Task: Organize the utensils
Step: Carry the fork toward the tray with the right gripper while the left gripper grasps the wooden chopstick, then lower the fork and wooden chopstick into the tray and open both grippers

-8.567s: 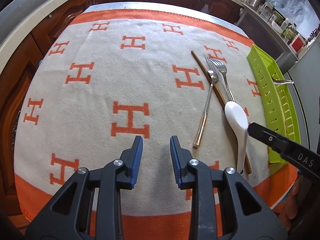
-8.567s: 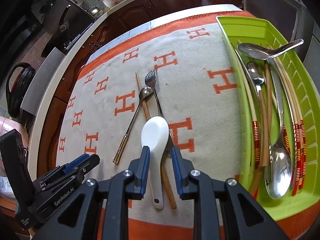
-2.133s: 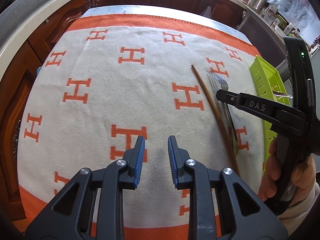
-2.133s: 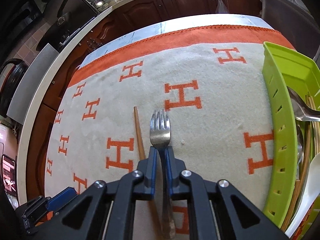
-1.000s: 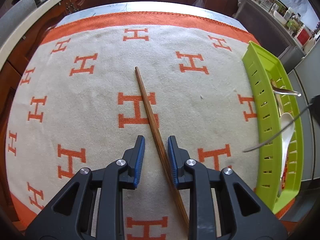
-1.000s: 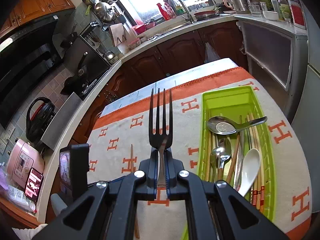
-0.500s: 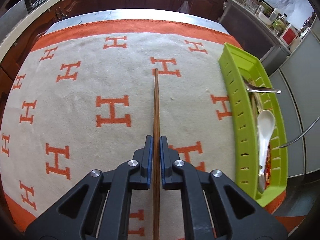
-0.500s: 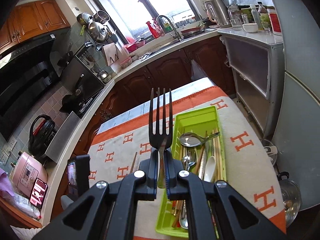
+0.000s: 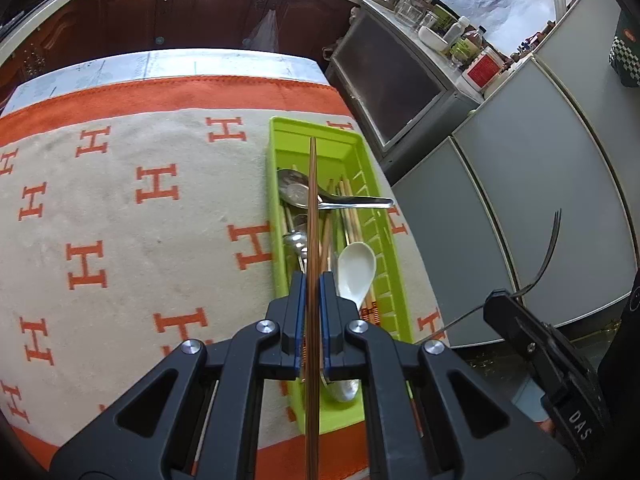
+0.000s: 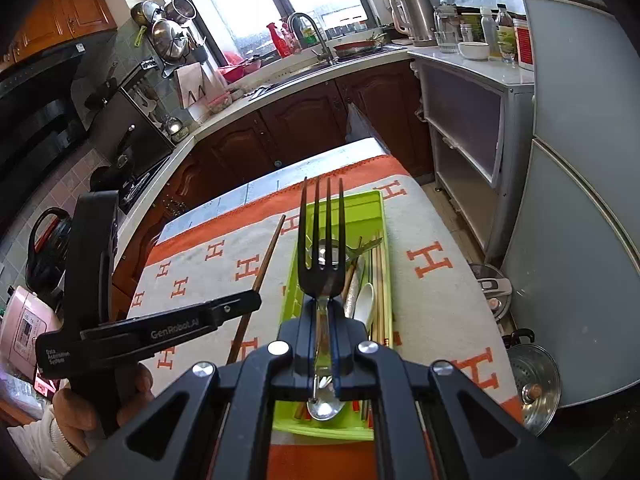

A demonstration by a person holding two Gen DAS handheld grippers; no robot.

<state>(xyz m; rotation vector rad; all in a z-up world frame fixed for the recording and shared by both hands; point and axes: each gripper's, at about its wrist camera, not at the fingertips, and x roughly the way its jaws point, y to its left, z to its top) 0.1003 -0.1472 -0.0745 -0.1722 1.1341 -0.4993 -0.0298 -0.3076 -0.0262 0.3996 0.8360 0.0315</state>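
While the left gripper (image 9: 313, 312) clamps a chopstick (image 9: 312, 216) above the green tray (image 9: 394, 264) and the right gripper (image 10: 322, 340) pinches a fork (image 10: 322, 248) over it, both likely need lowering and releasing.

A bright window (image 10: 280, 4) sits at 12 o'clock above a sink (image 10: 320, 56). Dark wood cabinets (image 10: 304, 128) run beneath a pale worktop. A grey fridge (image 10: 580, 160) stands at 3 o'clock; a stove (image 10: 132, 128) and hanging pots (image 10: 168, 28) at 10 o'clock.

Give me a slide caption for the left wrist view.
Left gripper carries a wooden chopstick above the green utensil tray.
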